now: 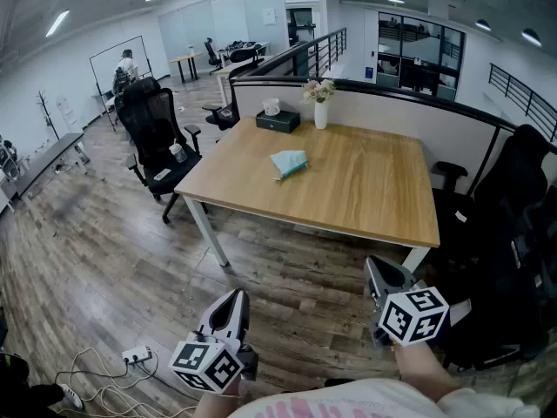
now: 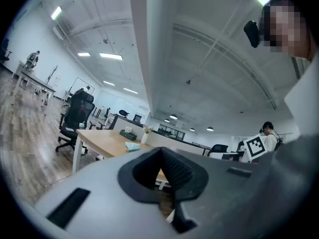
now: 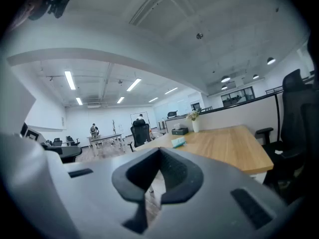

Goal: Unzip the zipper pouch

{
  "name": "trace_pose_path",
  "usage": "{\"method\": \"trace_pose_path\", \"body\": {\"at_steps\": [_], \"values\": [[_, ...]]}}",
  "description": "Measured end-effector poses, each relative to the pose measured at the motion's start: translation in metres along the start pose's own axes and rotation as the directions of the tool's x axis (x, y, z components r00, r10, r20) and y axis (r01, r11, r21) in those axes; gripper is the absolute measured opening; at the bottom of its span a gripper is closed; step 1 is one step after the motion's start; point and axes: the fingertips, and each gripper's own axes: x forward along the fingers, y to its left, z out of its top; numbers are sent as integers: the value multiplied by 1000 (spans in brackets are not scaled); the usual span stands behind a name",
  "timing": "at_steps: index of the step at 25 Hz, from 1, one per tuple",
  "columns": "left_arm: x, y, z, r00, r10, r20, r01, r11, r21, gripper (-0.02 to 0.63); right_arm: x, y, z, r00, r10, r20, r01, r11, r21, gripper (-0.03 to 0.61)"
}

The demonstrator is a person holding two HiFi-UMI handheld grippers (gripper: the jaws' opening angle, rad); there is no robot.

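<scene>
The teal zipper pouch (image 1: 289,162) lies flat on the wooden table (image 1: 365,190), toward its far left part. It shows small in the left gripper view (image 2: 132,146) and the right gripper view (image 3: 178,142). Both grippers hang low near the person's body, well short of the table's near edge and over the wood floor. My left gripper (image 1: 230,306) is shut with nothing in it, its jaws meeting (image 2: 162,151). Likewise my right gripper (image 1: 377,274) is shut and holds nothing (image 3: 159,151).
A black tissue box (image 1: 278,121) with a white mug (image 1: 271,106) on it and a white vase of flowers (image 1: 320,111) stand at the table's far edge. An office chair (image 1: 157,138) is left of the table, dark chairs (image 1: 513,233) right. A power strip (image 1: 135,354) with cables lies on the floor.
</scene>
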Motion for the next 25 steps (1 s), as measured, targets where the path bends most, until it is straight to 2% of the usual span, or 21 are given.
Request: {"method": "trace_pose_path", "body": {"at_steps": [7, 15, 20, 25], "values": [[-6, 11, -7, 999, -32, -18, 32, 999, 16, 2, 2, 8, -19, 1000, -22, -1, 22, 1000, 10, -3], [20, 28, -22, 997, -42, -59, 41, 999, -6, 2, 23, -7, -41, 996, -54, -67, 56, 998, 30, -3], [58, 47, -24, 997, -41, -62, 39, 999, -26, 2, 64, -26, -45, 995, -51, -84, 59, 995, 87, -3], [117, 68, -12, 999, -17, -44, 17, 1000, -13, 2, 131, -65, -30, 995, -49, -91, 59, 993, 105, -3]]}}
